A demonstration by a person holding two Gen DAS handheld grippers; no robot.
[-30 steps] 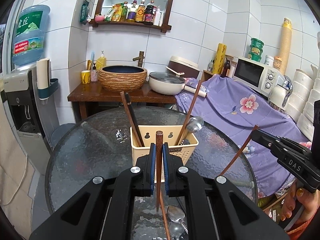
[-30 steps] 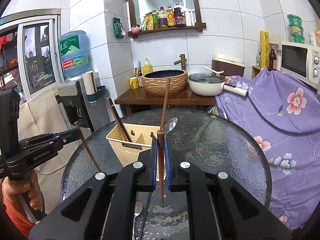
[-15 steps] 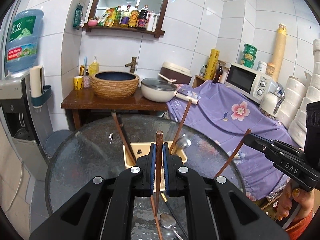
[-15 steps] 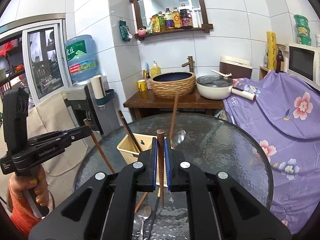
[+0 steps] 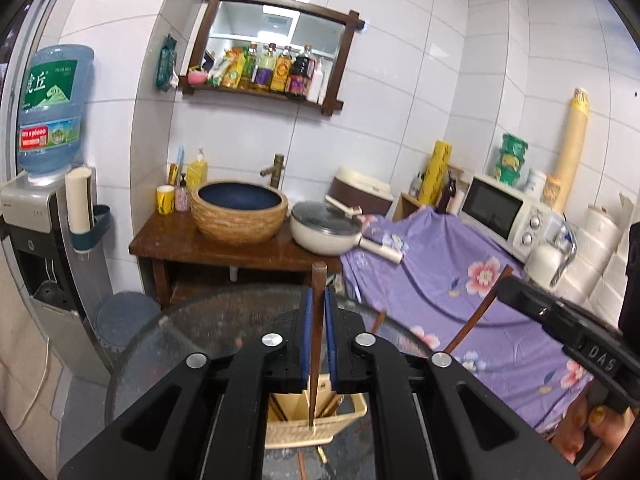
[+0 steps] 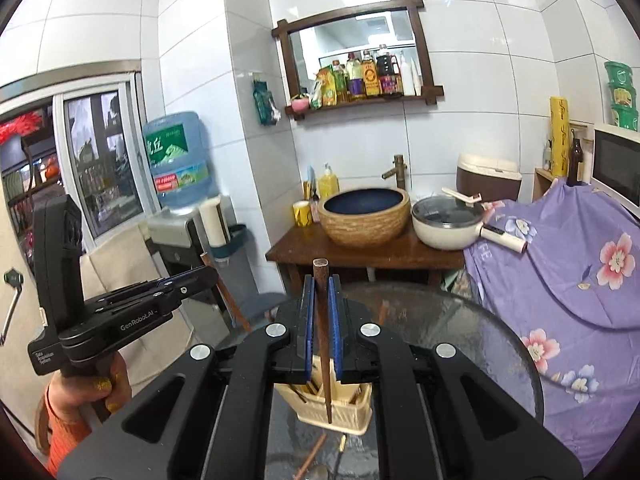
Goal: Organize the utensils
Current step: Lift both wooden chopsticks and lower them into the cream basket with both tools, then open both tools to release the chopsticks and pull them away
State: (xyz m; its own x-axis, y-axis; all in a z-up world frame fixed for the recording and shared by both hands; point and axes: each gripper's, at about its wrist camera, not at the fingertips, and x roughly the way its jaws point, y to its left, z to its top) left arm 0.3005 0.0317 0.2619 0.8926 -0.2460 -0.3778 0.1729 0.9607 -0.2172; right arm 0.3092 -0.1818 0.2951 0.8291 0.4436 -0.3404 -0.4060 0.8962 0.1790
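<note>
Two grippers, each clamped on a brown chopstick. Left gripper (image 5: 319,336) pinches the left chopstick (image 5: 316,344) upright between blue pads, tip hanging over the cream basket (image 5: 320,428) on the glass table (image 5: 200,332). Right gripper (image 6: 321,332) is shut tight on the right chopstick (image 6: 323,344) (tip above that same basket). More chopsticks lean inside.

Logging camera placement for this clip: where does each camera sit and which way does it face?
Left wrist: on the left tool, looking along its fingers over the glass table toward the sink; right tool and hand at right.
Right wrist: on the right tool, same heading; left tool and hand at left.
Shared: each grips a chopstick above the yellow basket.
</note>
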